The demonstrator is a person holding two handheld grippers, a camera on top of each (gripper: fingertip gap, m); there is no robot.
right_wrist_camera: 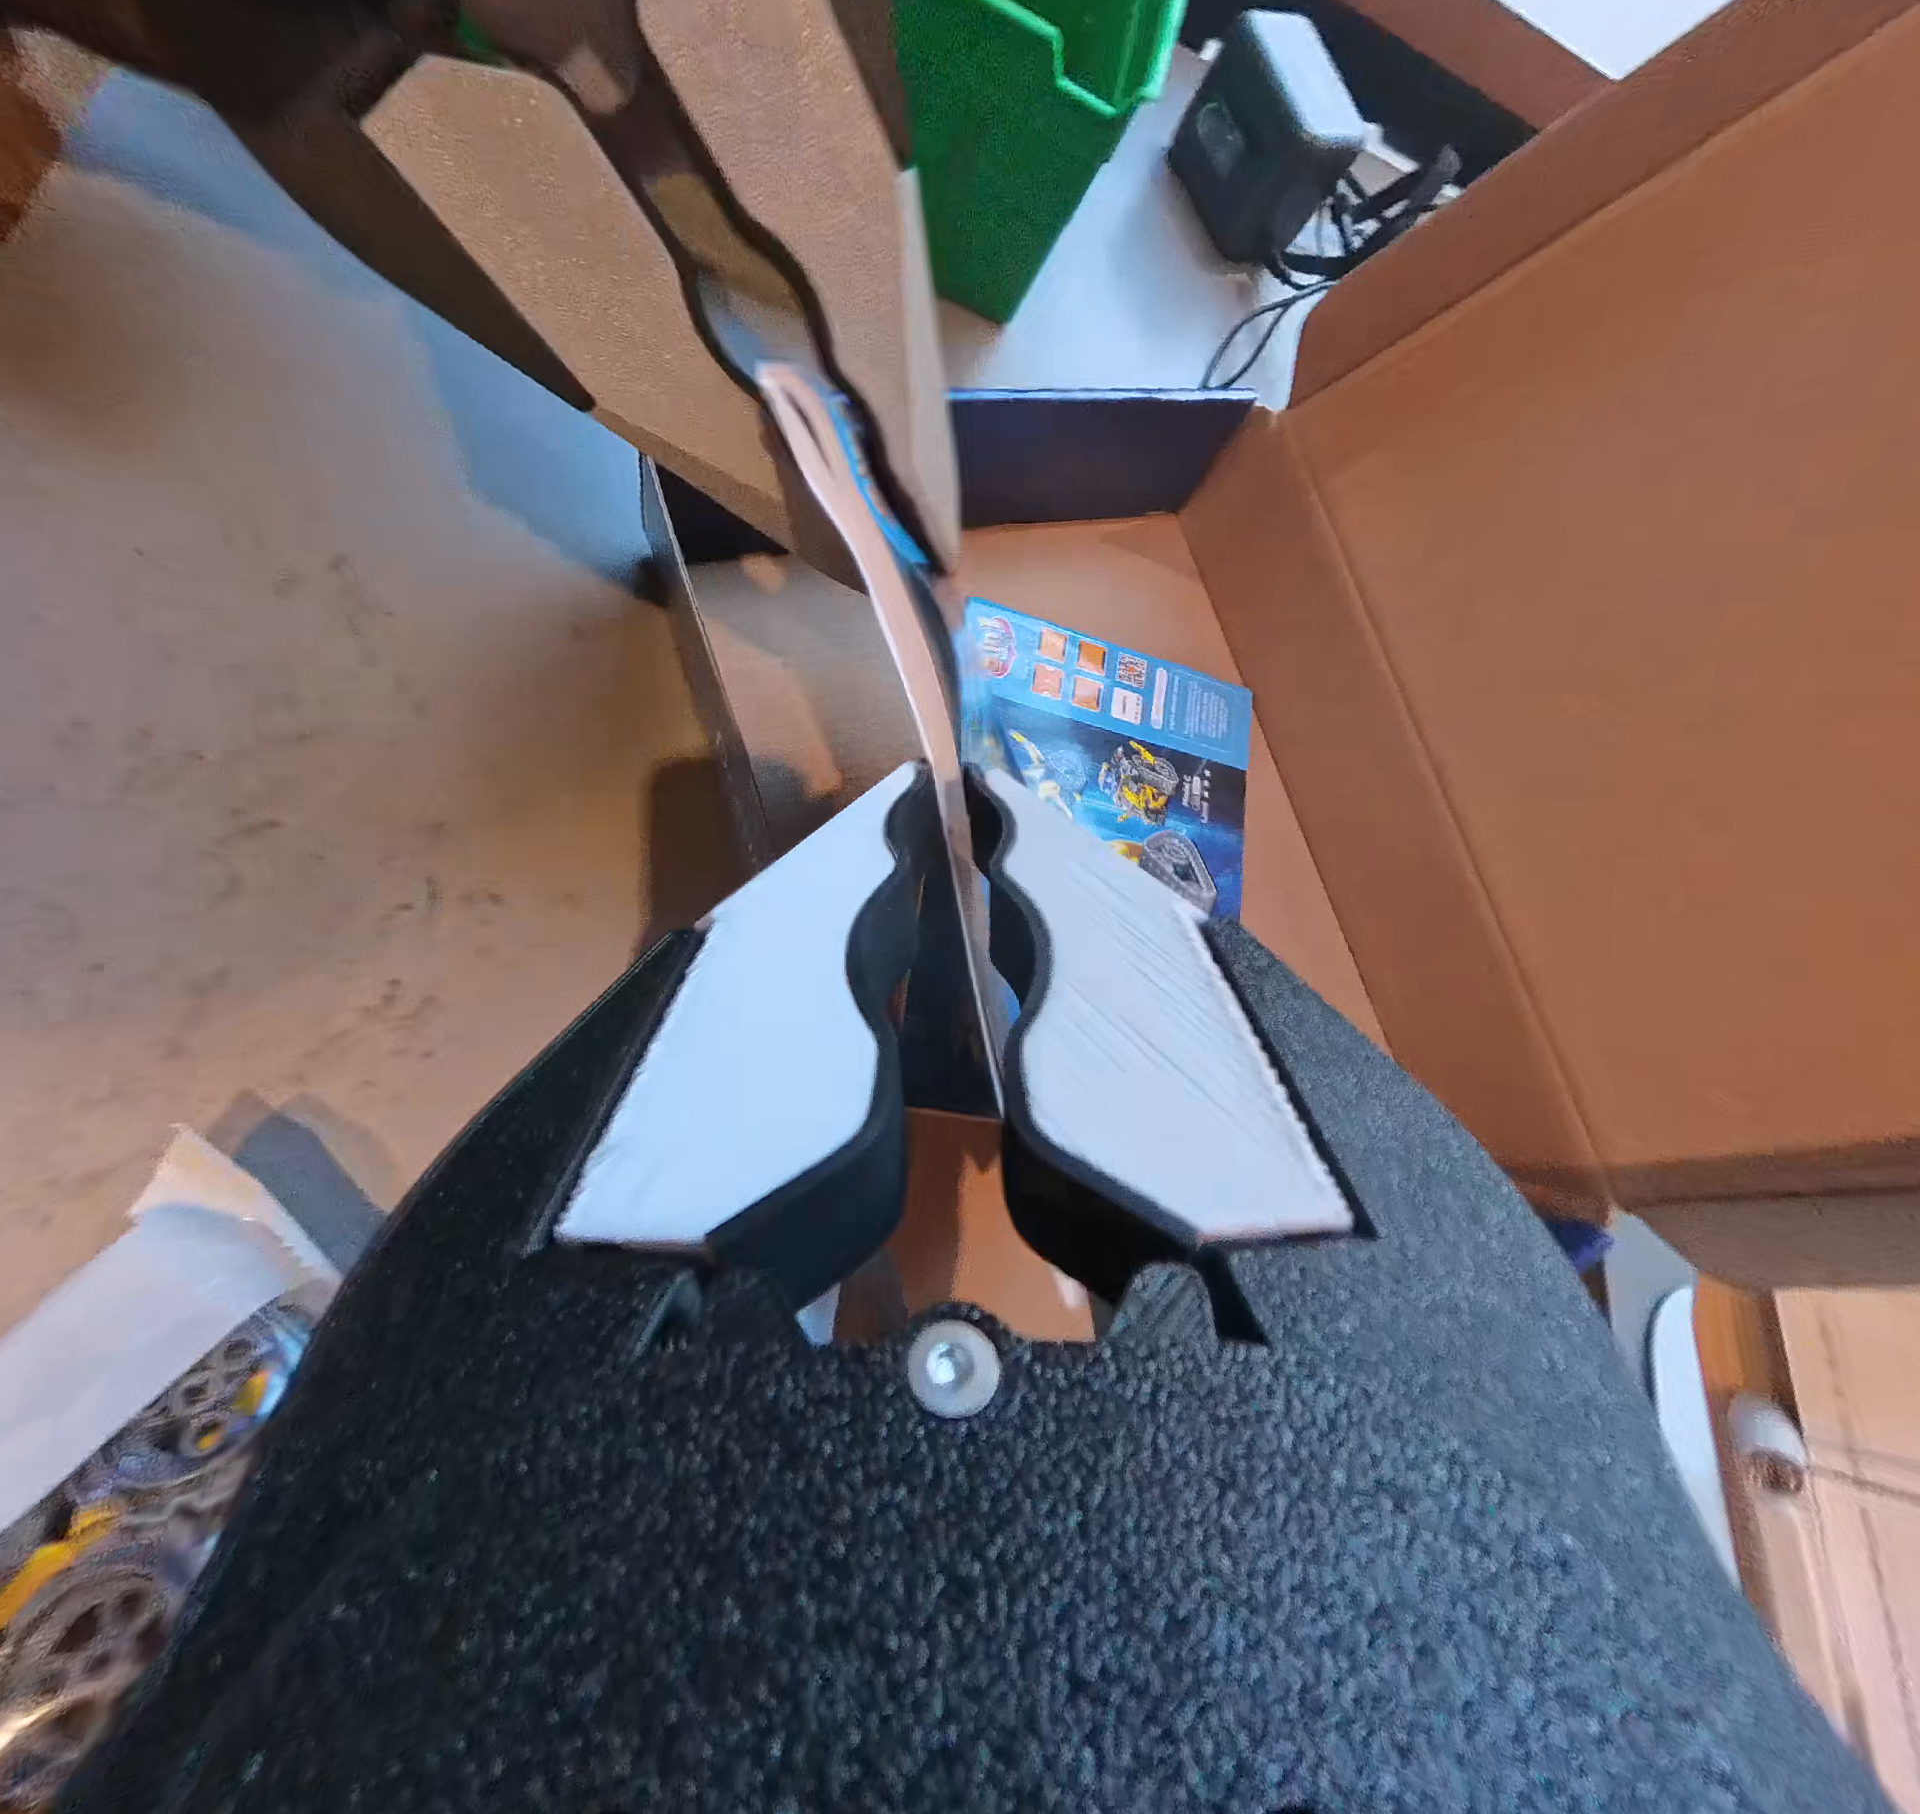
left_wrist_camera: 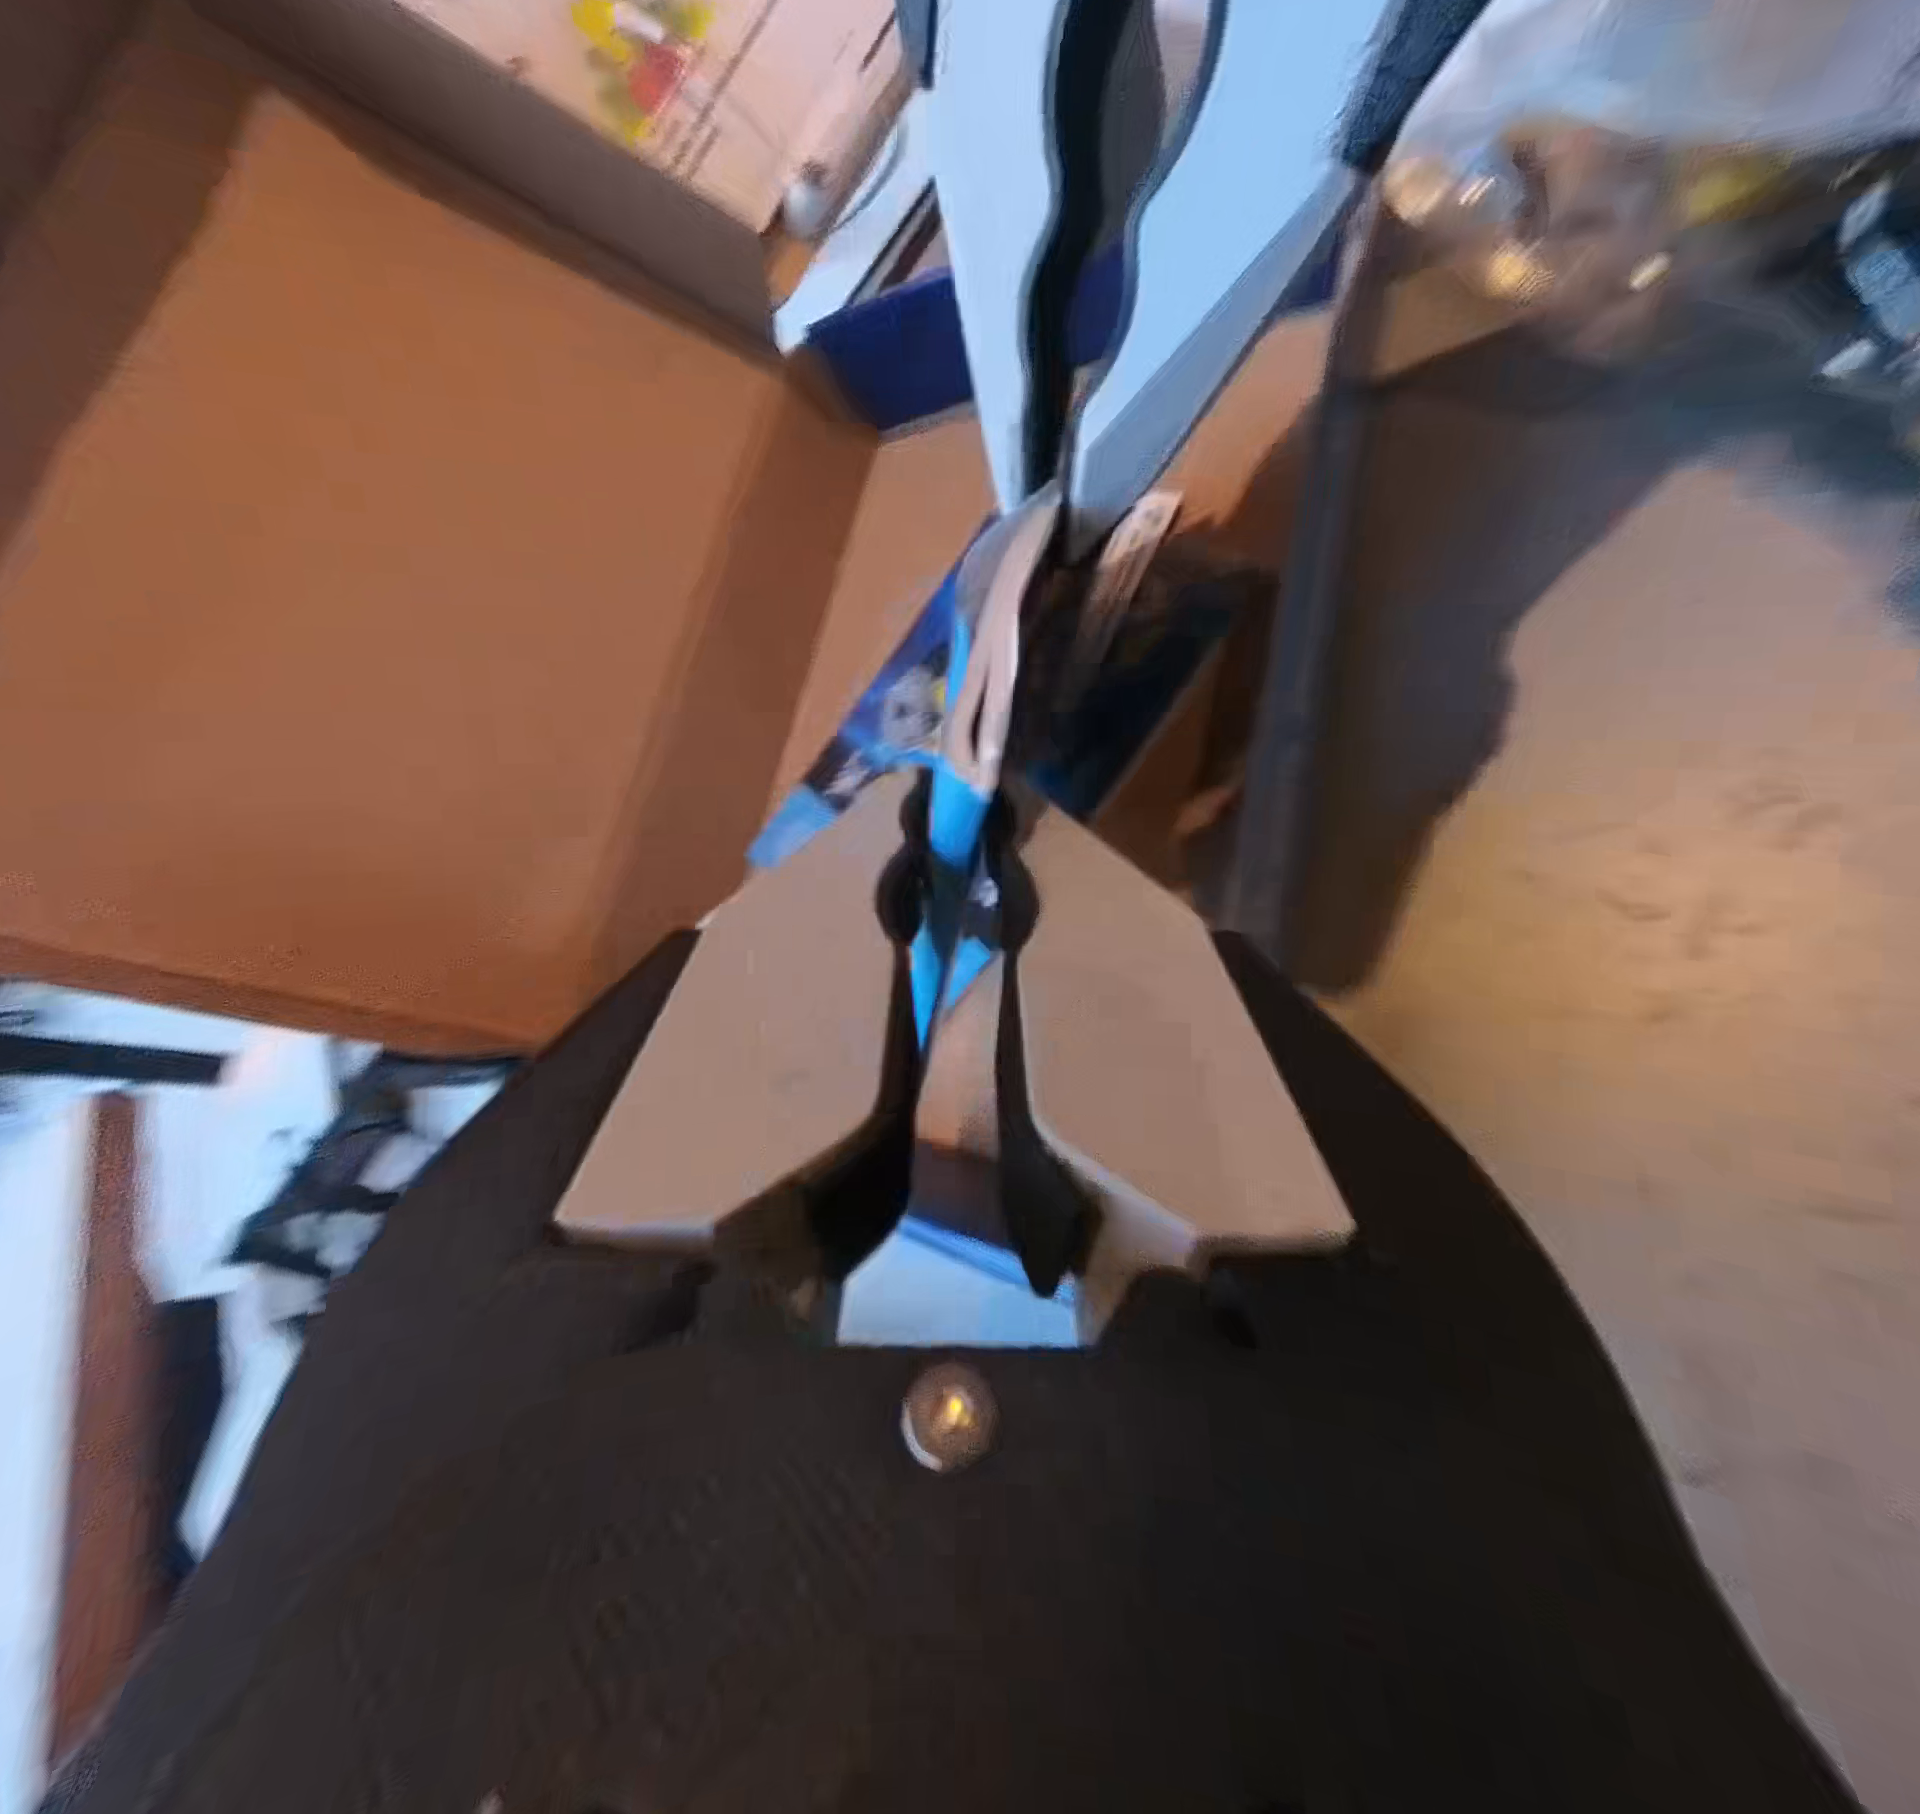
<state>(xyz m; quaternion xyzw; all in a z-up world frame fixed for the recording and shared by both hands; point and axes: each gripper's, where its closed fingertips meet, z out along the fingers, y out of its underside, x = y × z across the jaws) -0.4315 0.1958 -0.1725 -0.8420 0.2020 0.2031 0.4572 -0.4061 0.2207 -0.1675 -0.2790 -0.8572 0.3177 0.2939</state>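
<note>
Up close, a thin blue booklet (right_wrist_camera: 940,725) is pinched edge-on by the right gripper (right_wrist_camera: 948,798), jaws clamped on its near end. Its far end is clamped the same way by the left gripper (left_wrist_camera: 956,819), so it's held stretched between both. Just beyond, an open cardboard box (right_wrist_camera: 1558,725) is seen with a blue printed sheet (right_wrist_camera: 1132,756) lying flat inside. A green bin (right_wrist_camera: 1018,102) is parked farther back.
</note>
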